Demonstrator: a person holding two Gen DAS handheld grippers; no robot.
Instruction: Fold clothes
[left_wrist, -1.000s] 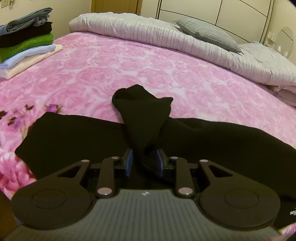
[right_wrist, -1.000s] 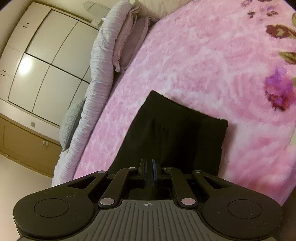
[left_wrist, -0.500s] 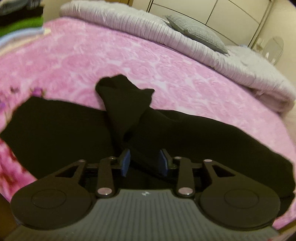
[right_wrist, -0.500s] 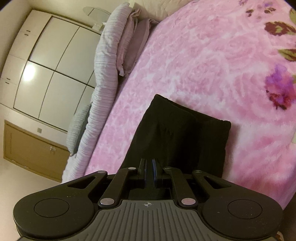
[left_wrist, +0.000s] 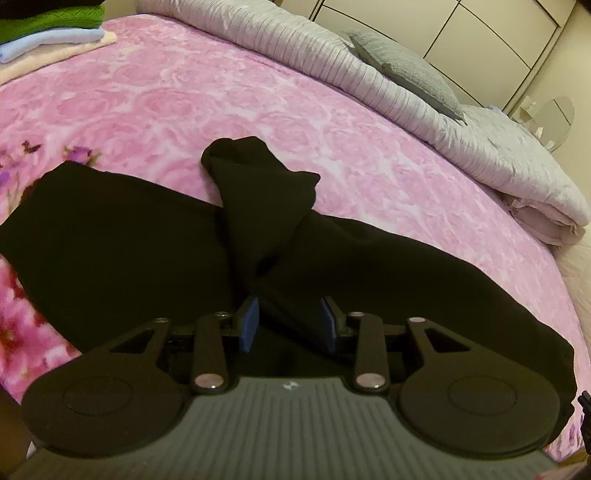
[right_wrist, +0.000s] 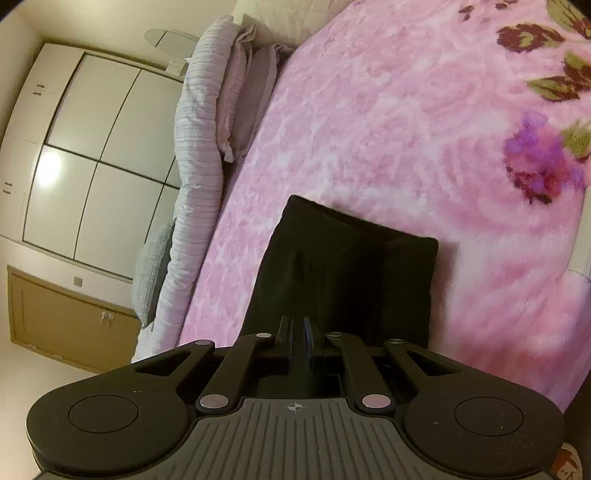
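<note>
Black garment spread on the pink bed.
Left tongs have just been opening, wide, a fold between them; right tongs pinched narrow at the garment's edge.

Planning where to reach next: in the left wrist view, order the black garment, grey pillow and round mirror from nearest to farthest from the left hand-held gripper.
1. Black garment, right at the left hand-held gripper.
2. Grey pillow, upper right, on the rolled duvet.
3. Round mirror, far right, beyond the bed.

The left gripper has just been opening, jaws apart; the right gripper is pinched closed.
</note>
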